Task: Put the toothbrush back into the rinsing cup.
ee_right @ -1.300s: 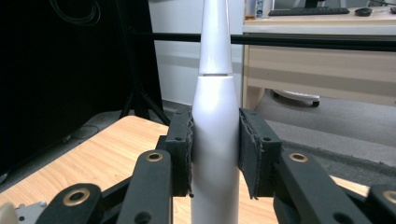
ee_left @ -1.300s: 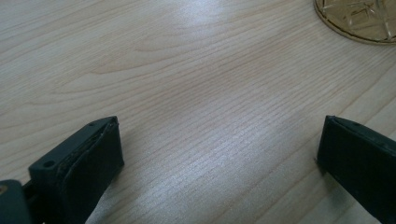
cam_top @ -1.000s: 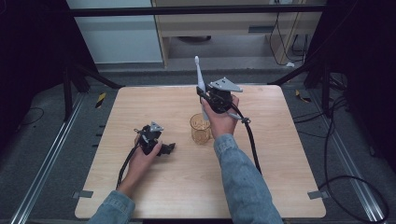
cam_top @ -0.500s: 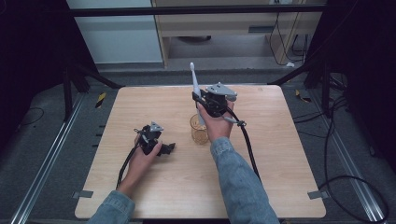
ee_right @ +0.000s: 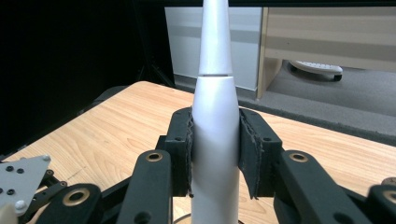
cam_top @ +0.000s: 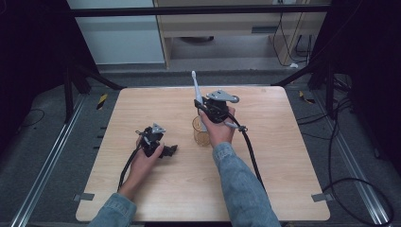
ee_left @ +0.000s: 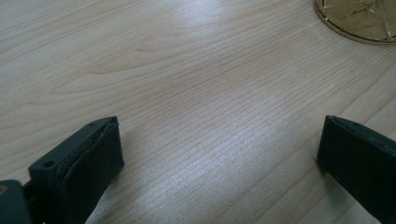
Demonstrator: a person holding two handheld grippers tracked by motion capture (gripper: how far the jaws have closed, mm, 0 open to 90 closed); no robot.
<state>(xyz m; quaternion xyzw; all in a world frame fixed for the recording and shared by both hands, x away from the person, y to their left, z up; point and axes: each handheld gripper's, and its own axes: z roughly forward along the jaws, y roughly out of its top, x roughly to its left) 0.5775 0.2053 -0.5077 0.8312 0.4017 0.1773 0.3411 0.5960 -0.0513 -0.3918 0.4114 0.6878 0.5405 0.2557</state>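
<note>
The right gripper (cam_top: pixel 208 109) holds an electric toothbrush (ee_right: pixel 214 116) upright, its jaws closed on the thick white handle from both sides, directly above a cup (cam_top: pixel 201 132) of amber glass that stands near the middle of the tabletop (cam_top: pixel 283 156). The step in hand looks like lowering the toothbrush into the cup. To do it well, the person should keep the handle vertical and centred over the mouth, bring it straight down so the bottom end clears the rim, and loosen the jaws only once the end rests on the cup's base; letting go early could tip the light cup. The left gripper (cam_top: pixel 163 150) rests low on the tabletop, to the left of the cup, its jaws wide apart with nothing between them, and could steady the cup if needed.

The toothbrush is smooth, matt white, tapering upward from a round body to a slim neck, with a seam where the head section joins. Its bristle end points up and away from the person.
</note>
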